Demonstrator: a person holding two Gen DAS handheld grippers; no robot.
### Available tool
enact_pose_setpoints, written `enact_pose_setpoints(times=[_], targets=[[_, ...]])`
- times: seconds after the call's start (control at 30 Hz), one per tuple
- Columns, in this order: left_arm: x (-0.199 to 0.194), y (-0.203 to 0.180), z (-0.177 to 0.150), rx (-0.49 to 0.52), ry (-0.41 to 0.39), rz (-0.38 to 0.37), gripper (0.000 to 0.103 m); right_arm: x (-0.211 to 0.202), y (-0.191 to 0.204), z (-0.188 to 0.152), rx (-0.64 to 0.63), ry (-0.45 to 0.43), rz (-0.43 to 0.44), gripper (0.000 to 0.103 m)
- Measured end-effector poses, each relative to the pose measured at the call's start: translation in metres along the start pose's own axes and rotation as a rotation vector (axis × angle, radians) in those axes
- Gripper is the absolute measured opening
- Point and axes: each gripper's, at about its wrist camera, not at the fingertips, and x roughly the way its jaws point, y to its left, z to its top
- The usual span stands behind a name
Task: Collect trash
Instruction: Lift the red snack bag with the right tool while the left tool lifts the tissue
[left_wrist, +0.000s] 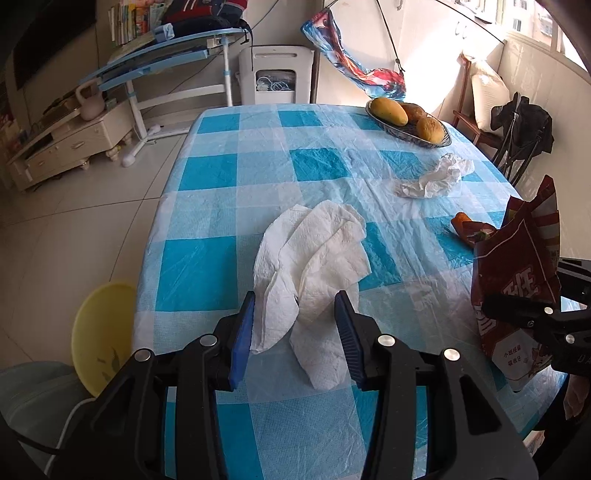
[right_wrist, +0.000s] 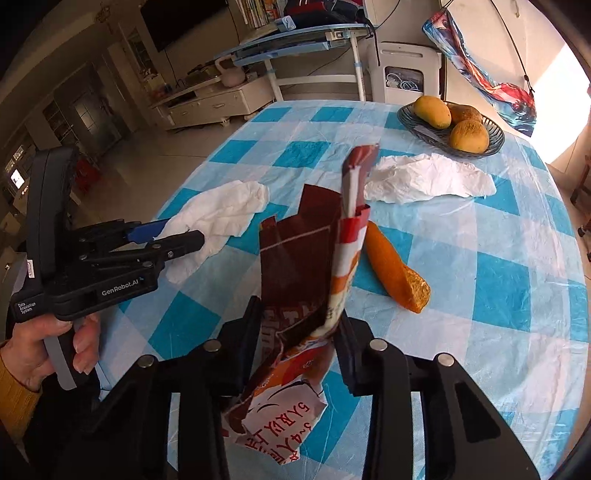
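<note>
My left gripper (left_wrist: 295, 314) is open, its blue-padded jaws on either side of a white paper towel (left_wrist: 314, 266) lying on the checked table (left_wrist: 207, 229). It also shows from the side in the right wrist view (right_wrist: 177, 232), at the towel (right_wrist: 221, 214). My right gripper (right_wrist: 295, 325) is shut on a dark red snack bag (right_wrist: 295, 258), held above the table; the bag also shows in the left wrist view (left_wrist: 517, 280). A crumpled white tissue (left_wrist: 436, 177) (right_wrist: 428, 179) and an orange peel (right_wrist: 395, 266) (left_wrist: 471, 227) lie farther on.
A basket of fruit (left_wrist: 413, 122) (right_wrist: 450, 127) stands at the table's far right. A yellow basin (left_wrist: 101, 332) sits on the floor left of the table. A black chair (left_wrist: 521, 136) stands at the right edge. A blue desk (left_wrist: 166, 55) and a white cabinet (left_wrist: 66, 147) are beyond.
</note>
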Motion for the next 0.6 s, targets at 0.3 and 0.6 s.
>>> enact_pose_setpoints(times=[0.3, 0.6], targets=[[-0.006, -0.005, -0.002, 0.017, -0.023, -0.037, 0.004, -0.01, -0.003, -0.004, 0.067, -0.058, 0.035, 0.023], [-0.015, -0.017, 0.0, 0.07, -0.071, 0.078, 0.074, -0.006, -0.004, -0.004, 0.125, -0.061, 0.09, 0.023]])
